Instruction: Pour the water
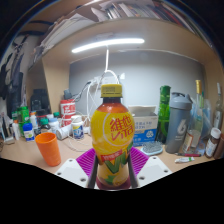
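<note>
Claw (112,172) clamped on orange juice bottle (112,135), upright; orange cup (47,148) left on table (25,172).

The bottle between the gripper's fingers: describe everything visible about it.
The bottle is clear plastic, filled with orange-yellow drink, with an orange cap and a yellow-orange label bearing printed characters. It stands upright between the purple pads of the gripper, which close against its lower sides. Its base is hidden. The orange cup stands apart beside it.
</note>
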`<state>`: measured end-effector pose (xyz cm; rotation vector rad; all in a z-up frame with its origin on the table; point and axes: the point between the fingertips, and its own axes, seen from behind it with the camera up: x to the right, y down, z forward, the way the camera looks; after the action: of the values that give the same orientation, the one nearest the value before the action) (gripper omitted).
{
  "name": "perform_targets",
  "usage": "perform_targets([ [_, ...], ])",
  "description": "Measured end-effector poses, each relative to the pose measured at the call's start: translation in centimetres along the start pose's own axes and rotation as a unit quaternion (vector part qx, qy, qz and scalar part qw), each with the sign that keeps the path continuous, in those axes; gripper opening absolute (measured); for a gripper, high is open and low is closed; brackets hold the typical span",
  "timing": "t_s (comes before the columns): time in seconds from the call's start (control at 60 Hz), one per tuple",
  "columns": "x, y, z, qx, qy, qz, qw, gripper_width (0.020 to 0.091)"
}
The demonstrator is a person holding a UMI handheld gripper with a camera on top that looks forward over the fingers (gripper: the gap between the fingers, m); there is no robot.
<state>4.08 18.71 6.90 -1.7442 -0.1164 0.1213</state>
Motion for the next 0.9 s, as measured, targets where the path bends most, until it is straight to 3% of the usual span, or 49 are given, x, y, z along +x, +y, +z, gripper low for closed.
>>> perform_targets([
  [0.1, 0.3, 1.1, 0.1, -0.027, -0.002, 0.02, 0.999, 0.0554],
  [0.217, 0.9, 2.2, -0.6, -0.057, 0.005, 0.032, 0.998, 0.076],
  [0.267, 1.1, 2.2, -1.5, -0.056, 0.005, 0.031, 0.998, 0.0799],
  [0.45, 0.1, 2.3, -8.1, -0.069, -0.019, 0.042, 0.997, 0.0799],
  [0.9, -2.8, -0.4, -31.4, 0.008, -0.029, 0.006, 1.0, 0.0797],
])
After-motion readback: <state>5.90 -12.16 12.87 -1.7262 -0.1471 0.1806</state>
